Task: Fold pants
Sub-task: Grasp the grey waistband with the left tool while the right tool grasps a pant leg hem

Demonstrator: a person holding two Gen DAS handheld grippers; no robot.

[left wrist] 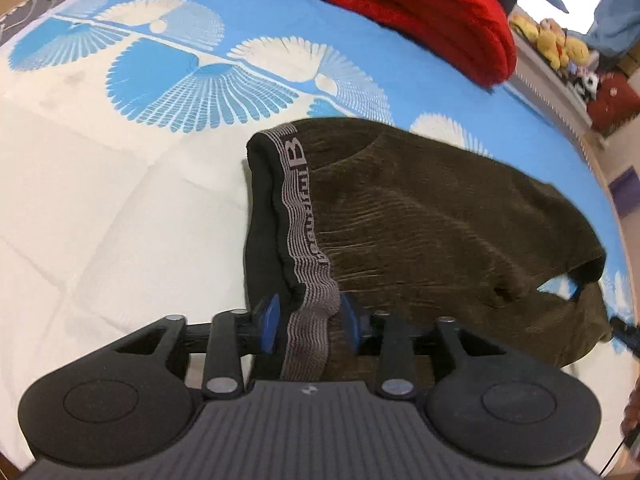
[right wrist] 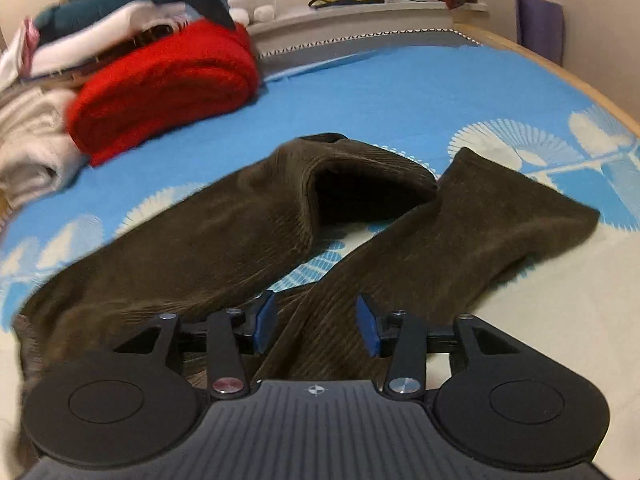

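The brown corduroy pants (left wrist: 420,216) lie on the blue-and-white bed cover (left wrist: 120,184). The left gripper (left wrist: 308,316) has its jaws half-closed around the grey waistband (left wrist: 298,216), seemingly pinching it. The right gripper (right wrist: 316,322) straddles one leg (right wrist: 420,248); whether its jaws press the cloth I cannot tell.

Olive-brown corduroy pants (left wrist: 420,216), grey striped waistband (left wrist: 298,216); blue-white fan-print bedspread (left wrist: 180,76); red blanket (right wrist: 168,84).
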